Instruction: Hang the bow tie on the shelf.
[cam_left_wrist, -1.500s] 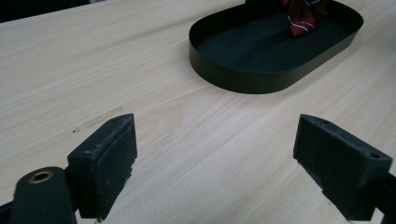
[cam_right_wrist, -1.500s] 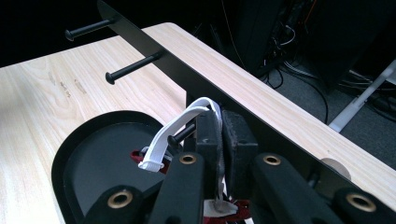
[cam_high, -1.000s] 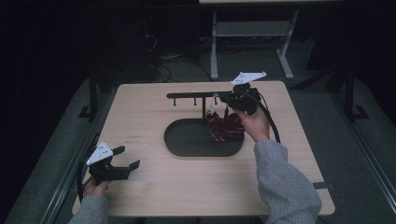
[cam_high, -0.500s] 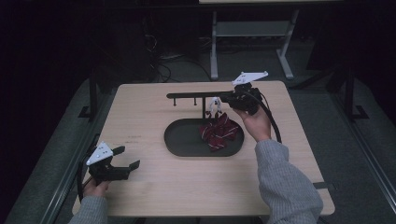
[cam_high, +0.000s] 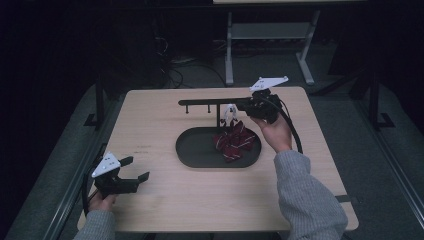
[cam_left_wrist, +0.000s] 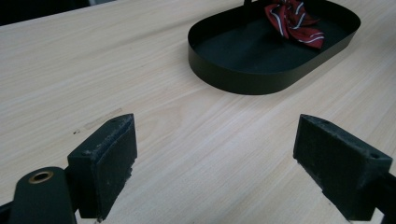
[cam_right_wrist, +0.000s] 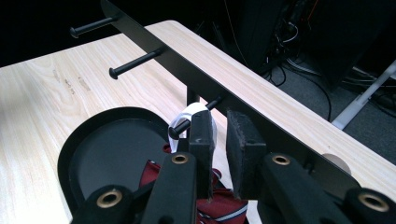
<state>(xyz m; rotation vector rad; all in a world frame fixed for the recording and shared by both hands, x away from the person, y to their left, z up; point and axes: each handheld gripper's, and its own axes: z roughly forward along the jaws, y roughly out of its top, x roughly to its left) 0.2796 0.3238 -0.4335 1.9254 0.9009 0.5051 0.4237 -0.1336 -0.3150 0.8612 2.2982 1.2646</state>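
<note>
A dark red striped bow tie (cam_high: 235, 142) hangs low over the right end of a black oval tray (cam_high: 195, 162). Its white strap (cam_right_wrist: 187, 114) is looped over a peg of the black rack bar (cam_right_wrist: 154, 42) that stands above the tray. My right gripper (cam_right_wrist: 219, 126) sits just right of that peg, jaws a narrow gap apart with nothing visible between them; the strap lies beside its left pad. My left gripper (cam_high: 136, 168) rests wide open at the table's front left, holding nothing, aimed at the tray (cam_left_wrist: 243, 79) and bow tie (cam_left_wrist: 292, 21).
Two more bare pegs (cam_right_wrist: 135, 63) stick out of the bar further left. The wooden table (cam_high: 150, 120) has bare surface around the tray. A metal frame (cam_high: 270, 35) and cables stand on the dark floor behind the table.
The right gripper has moved slightly toward the rack bar and the bow tie has dropped lower, hanging by its strap. The left gripper has stayed put.
</note>
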